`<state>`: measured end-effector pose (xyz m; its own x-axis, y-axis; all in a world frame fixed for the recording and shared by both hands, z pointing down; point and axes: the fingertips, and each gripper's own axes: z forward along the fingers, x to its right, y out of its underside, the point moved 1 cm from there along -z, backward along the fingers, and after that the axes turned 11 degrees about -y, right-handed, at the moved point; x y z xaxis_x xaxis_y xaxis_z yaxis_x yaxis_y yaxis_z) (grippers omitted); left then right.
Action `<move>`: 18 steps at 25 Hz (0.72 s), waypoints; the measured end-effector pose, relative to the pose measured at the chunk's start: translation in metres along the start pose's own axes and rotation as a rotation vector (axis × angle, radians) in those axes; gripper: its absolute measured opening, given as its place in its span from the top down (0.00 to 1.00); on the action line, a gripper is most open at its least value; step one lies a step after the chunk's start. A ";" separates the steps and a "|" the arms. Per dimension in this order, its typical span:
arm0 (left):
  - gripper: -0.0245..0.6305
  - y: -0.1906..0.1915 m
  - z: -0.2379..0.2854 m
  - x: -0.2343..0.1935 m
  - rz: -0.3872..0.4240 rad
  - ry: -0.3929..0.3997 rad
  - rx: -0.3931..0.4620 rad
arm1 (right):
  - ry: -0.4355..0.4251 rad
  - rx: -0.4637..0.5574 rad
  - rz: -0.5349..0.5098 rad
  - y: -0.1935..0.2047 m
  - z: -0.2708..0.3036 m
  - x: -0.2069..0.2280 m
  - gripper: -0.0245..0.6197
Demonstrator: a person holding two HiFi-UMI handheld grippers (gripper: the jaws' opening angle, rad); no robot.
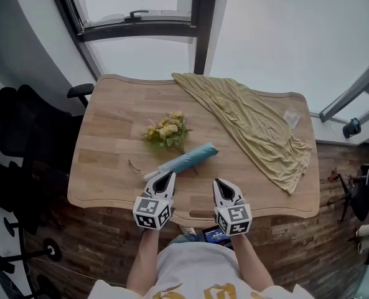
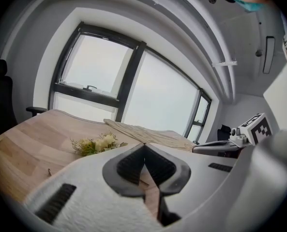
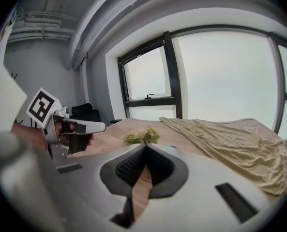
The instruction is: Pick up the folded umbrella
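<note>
Barely begun: no hold yet on the folded umbrella (image 1: 187, 159), flat on the table (image 1: 109, 167) at 5 o'clock of the flower bunch (image 1: 167, 130). Pinched fully together and empty at the left gripper (image 1: 167, 175), just short of the umbrella's pale end at 12 o'clock. Same at the right gripper (image 1: 219, 182), umbrella at 11 o'clock. Left to do: open, clamp, lift.

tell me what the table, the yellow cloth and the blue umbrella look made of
Table: wood, it seems, matt light finish; joined strips and grain show.
Cloth: soft woven or knit fabric, dull olive-yellow; it lies in fine folds.
Umbrella: thin blue fabric, probably synthetic, rolled smooth; too small to be sure.
</note>
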<state>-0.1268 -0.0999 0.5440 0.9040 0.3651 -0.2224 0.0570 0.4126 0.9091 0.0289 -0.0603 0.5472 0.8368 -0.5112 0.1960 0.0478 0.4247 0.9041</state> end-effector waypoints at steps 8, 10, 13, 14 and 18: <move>0.93 -0.004 0.008 -0.004 0.013 0.011 -0.004 | 0.018 0.026 -0.002 -0.013 0.005 0.004 0.95; 0.93 -0.007 0.009 -0.007 0.013 -0.009 0.006 | 0.012 0.027 -0.013 -0.015 0.007 0.004 0.95; 0.93 -0.012 0.014 -0.007 0.021 -0.018 0.014 | 0.001 0.030 -0.028 -0.019 0.010 0.006 0.95; 0.93 -0.013 0.016 -0.006 0.022 -0.014 0.015 | -0.007 0.030 -0.030 -0.020 0.012 0.006 0.95; 0.93 -0.013 0.022 -0.005 0.002 0.000 0.009 | -0.032 0.024 -0.032 -0.022 0.018 0.005 0.95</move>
<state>-0.1229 -0.1259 0.5411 0.9040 0.3660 -0.2210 0.0593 0.4046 0.9126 0.0227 -0.0854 0.5353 0.8174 -0.5478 0.1782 0.0612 0.3902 0.9187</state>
